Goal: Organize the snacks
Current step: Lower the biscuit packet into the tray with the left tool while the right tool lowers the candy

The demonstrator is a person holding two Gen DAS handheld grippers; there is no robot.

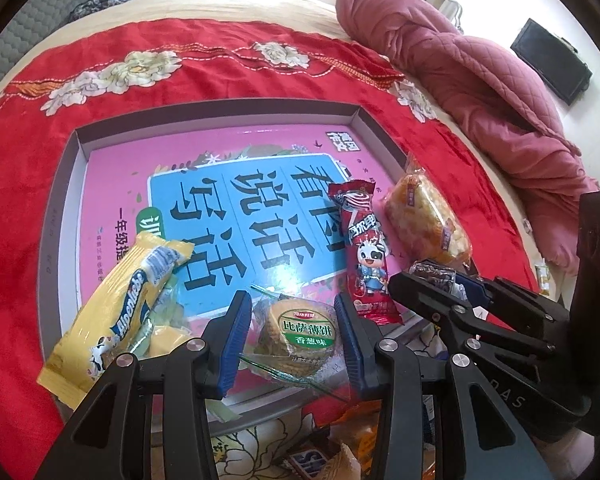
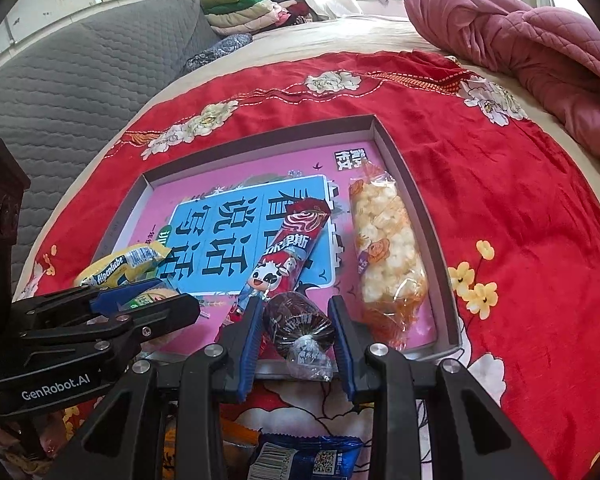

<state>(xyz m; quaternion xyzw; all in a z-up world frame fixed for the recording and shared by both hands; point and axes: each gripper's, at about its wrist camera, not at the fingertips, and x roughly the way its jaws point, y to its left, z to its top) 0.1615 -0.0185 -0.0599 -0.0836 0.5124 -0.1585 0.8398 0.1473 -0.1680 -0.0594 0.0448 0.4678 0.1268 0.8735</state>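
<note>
A shallow grey tray [image 1: 220, 114] [image 2: 260, 132] with a pink and blue printed bottom lies on the red cloth. In it are a yellow Alpenliebe pack [image 1: 128, 308] [image 2: 120, 268], a red stick pack [image 1: 364, 248] [image 2: 288, 248] and a clear-wrapped popcorn bar [image 1: 424, 216] [image 2: 388, 256]. My left gripper [image 1: 291, 298] [image 2: 172, 294] is shut on a round cracker pack with a green label [image 1: 300, 332] [image 2: 148, 299] over the tray's near edge. Beside it, my right gripper [image 2: 295, 302] [image 1: 456, 284] is shut on a dark brown round snack [image 2: 296, 320] [image 1: 432, 270].
The red floral cloth [image 2: 520, 208] covers a bed. A pink quilt [image 1: 480, 80] is heaped at the back right, and a grey quilted headboard [image 2: 80, 80] stands on the left. Loose snack packs, one blue [image 2: 308, 456], lie under the grippers in front of the tray.
</note>
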